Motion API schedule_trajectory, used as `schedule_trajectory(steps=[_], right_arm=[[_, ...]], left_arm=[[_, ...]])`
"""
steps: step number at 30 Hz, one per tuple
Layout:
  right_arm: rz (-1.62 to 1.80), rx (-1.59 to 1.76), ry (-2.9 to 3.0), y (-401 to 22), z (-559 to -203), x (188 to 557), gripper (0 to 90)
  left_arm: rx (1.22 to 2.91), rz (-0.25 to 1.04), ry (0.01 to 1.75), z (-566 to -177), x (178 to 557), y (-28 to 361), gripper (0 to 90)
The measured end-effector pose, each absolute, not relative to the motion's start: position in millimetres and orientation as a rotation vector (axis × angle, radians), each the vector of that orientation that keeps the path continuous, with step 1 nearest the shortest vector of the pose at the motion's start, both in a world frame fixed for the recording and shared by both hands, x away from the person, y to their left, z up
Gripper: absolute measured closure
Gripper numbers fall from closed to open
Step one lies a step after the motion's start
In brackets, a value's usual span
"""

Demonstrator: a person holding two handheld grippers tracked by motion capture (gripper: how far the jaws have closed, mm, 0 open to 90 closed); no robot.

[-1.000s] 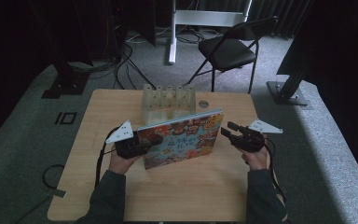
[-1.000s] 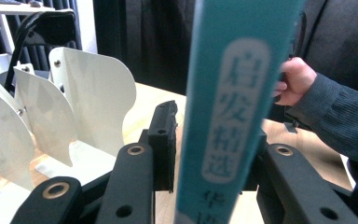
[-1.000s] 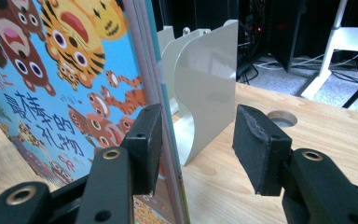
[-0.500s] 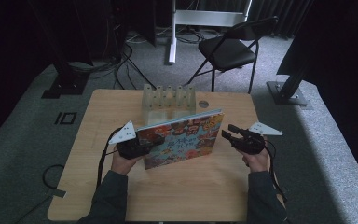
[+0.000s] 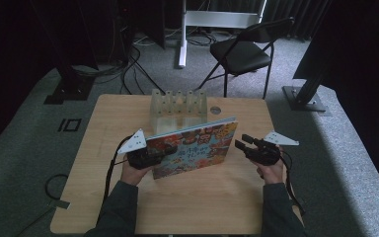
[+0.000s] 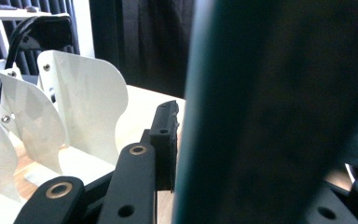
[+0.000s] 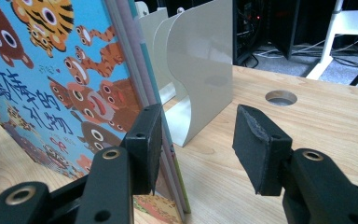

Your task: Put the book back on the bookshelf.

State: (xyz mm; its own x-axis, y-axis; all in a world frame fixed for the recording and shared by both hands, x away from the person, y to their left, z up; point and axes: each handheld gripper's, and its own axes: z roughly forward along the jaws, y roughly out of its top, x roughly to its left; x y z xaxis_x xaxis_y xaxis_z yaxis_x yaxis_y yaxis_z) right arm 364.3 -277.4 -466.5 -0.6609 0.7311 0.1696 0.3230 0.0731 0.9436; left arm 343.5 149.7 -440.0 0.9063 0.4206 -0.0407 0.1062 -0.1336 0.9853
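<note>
A picture book (image 5: 195,148) with a cover of cartoon tigers stands upright on its long edge on the wooden table (image 5: 202,202). My left gripper (image 5: 164,150) is shut on its left end. In the left gripper view the dark cover (image 6: 270,116) presses against one black pad (image 6: 166,140). My right gripper (image 5: 241,141) is open at the book's right end. In the right gripper view (image 7: 198,126) the book's edge (image 7: 156,93) lies between the jaws, close by the left pad (image 7: 145,144), while the right pad (image 7: 256,144) stands well apart from it.
A white divider rack (image 5: 177,106) stands just behind the book, its curved plates (image 7: 200,70) close to the book's far side. A round hole (image 5: 215,110) is in the tabletop beside it. A folding chair (image 5: 242,52) and stands sit on the floor beyond.
</note>
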Motion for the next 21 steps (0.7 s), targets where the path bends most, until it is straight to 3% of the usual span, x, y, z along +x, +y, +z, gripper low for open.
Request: schedule_trajectory(steps=[9,21], right_arm=[[1.617,1.058,2.008,-278,-470,364,51.7],[1.615,1.066,2.006,-280,-470,365,51.8]], left_arm=[[1.645,0.246,0.414,-444,343,148,72.6],[1.619,0.365,0.43,-448,324,134,80.1]])
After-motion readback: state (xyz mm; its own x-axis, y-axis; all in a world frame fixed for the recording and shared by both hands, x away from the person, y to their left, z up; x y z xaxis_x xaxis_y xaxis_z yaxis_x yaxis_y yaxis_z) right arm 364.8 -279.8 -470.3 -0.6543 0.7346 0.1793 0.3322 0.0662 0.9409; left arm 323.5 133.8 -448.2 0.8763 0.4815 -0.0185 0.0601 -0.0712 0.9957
